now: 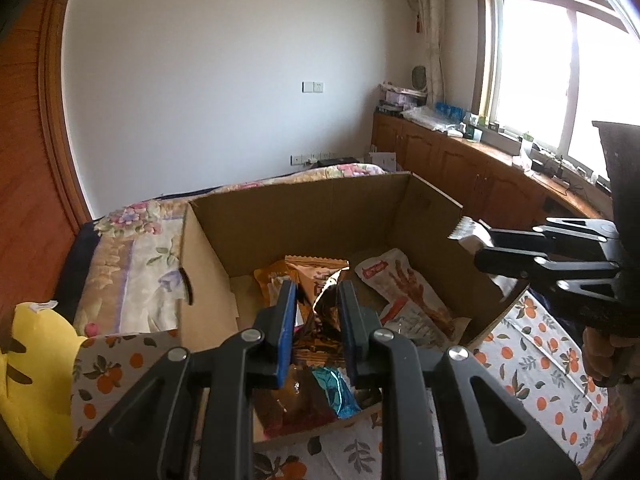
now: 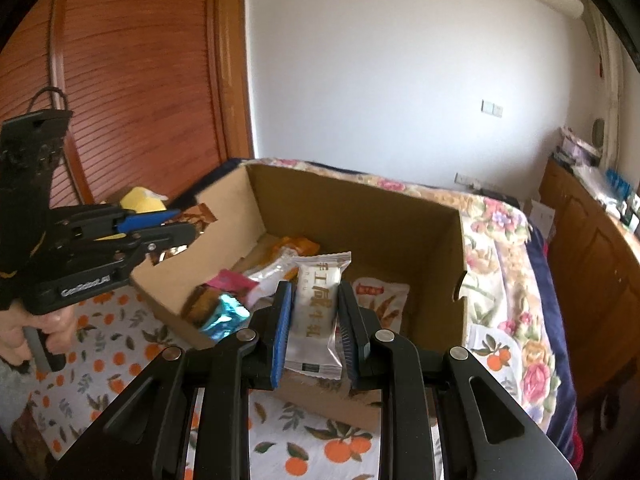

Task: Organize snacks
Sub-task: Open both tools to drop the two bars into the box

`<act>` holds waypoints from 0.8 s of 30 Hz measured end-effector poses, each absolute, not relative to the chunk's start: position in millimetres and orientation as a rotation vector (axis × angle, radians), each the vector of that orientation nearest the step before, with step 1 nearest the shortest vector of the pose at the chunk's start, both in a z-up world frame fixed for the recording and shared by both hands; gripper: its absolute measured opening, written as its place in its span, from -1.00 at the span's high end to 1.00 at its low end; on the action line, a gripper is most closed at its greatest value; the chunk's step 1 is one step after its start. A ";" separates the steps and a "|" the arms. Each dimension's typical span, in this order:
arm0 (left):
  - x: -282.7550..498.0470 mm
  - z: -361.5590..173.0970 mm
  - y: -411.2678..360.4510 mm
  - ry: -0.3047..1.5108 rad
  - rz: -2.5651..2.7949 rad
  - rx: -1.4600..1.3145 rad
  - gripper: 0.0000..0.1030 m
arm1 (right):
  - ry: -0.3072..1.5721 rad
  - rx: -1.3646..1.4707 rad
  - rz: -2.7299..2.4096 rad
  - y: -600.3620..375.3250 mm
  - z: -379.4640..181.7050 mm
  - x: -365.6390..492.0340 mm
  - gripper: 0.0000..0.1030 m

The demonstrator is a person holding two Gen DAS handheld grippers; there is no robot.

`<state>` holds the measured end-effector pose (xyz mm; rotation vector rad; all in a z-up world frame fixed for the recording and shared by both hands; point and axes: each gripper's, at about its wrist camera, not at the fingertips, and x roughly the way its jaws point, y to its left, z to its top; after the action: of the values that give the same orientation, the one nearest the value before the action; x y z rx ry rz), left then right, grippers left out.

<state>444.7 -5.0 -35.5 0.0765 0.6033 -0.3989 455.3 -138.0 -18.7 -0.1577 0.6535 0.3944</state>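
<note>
Left wrist view. My left gripper [image 1: 316, 304] is clamped on a crumpled brown-gold snack packet [image 1: 320, 300], held over the open cardboard box [image 1: 304, 204]. My right gripper [image 1: 486, 246] enters from the right at the box's rim, pinching a white packet [image 1: 468, 236]. On the box floor I count one white pouch with a red label [image 1: 404, 292], one orange packet [image 1: 272, 276], one dark brown packet [image 1: 288, 400] and one teal foil packet [image 1: 336, 392]. The box stands on an orange-print cloth [image 1: 532, 360].

Right wrist view. My right gripper [image 2: 314, 312], jaws narrow, grips one white packet with printed characters [image 2: 318, 312] above the near wall of the box [image 2: 352, 200]. My left gripper [image 2: 176, 224] holds its gold packet at the left wall. One pink packet [image 2: 232, 282] and one silver packet [image 2: 272, 272] also lie inside, so I judge about six lying loose, plus two held.

To release well, I judge each packet should be fully past the rim and low before the jaws part, and dropped onto bare floor.
</note>
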 end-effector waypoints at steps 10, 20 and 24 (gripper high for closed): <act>452.1 -52.4 -16.5 0.638 -0.409 0.101 0.60 | 0.711 -0.110 0.400 -137.6 -43.4 479.7 0.59; 450.0 -54.9 -21.4 0.648 -0.410 0.112 0.51 | 0.720 -0.121 0.432 -119.9 -49.9 478.5 0.55; 441.8 -49.8 -20.3 0.633 -0.403 0.113 0.49 | 0.721 -0.117 0.436 -118.9 -50.6 476.9 0.49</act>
<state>441.8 -20.3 -49.8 0.1135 0.6328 -0.4030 476.9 -118.9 -50.6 -0.1170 0.7208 0.4358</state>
